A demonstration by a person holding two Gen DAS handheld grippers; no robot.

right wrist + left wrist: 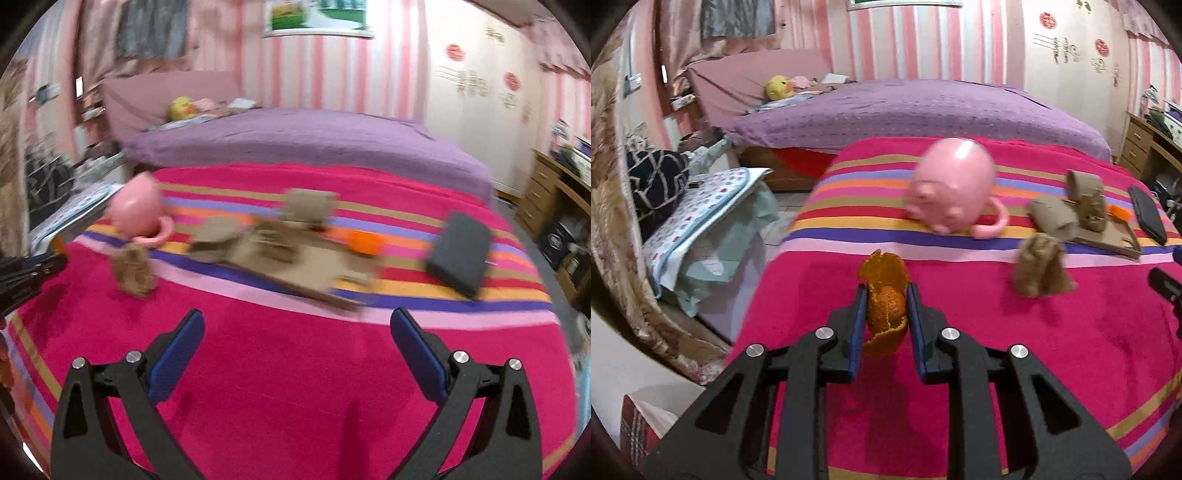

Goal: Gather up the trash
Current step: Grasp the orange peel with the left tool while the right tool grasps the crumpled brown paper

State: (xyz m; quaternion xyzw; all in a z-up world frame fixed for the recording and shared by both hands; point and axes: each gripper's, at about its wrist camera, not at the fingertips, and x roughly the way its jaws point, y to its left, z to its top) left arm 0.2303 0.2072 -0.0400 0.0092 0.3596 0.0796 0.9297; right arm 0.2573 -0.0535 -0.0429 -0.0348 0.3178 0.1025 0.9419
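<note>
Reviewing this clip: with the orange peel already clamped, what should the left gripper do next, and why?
Probably carry it off the striped blanket toward wherever trash goes; no bin shows. The left gripper is shut on the orange peel, while the right gripper is open and empty.

1. Orange peel [886,306]: curled, torn shell, upright, clamped between the left tool's [886,295] blue pads above the striped blanket [1071,350].
2. Crumpled brown paper wads [1039,271] lie on the blanket, blurred.
</note>
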